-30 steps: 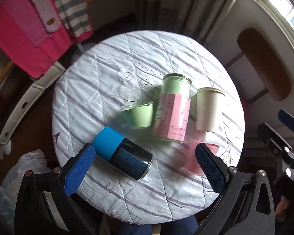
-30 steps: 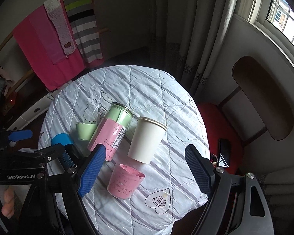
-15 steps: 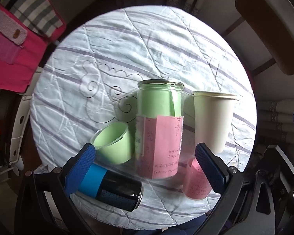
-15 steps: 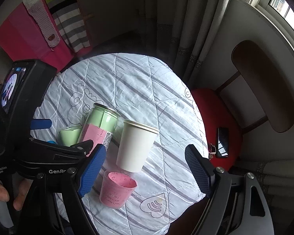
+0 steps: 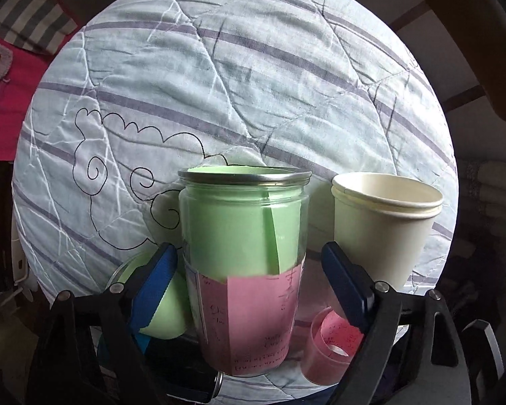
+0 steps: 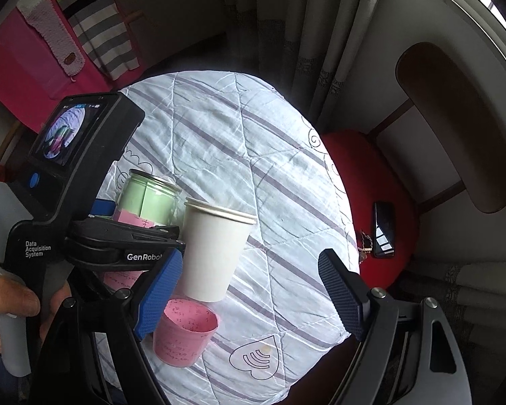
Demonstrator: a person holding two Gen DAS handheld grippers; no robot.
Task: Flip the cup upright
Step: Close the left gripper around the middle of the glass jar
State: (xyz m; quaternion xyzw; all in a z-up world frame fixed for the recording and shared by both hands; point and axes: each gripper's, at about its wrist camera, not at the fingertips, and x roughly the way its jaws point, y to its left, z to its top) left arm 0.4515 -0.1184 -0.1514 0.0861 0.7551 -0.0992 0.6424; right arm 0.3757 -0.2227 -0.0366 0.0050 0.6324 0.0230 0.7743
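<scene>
Green-and-pink-lined glass jar (image 5: 246, 253) stands between the wide-open left tool's (image 5: 249, 290) fingers, untouched; right tool (image 6: 253, 297) gapes empty.

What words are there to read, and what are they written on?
"Data Acquisition System": grey handle of the left claw, seen from the right wrist.
"GenRobot", last letters hidden: its black arm.
Handwriting on the pink paper in the tall glass jar and small pink cup: too small to read.

The left hand-held gripper (image 5: 249, 280) hides most of the black can (image 5: 185, 383).
</scene>
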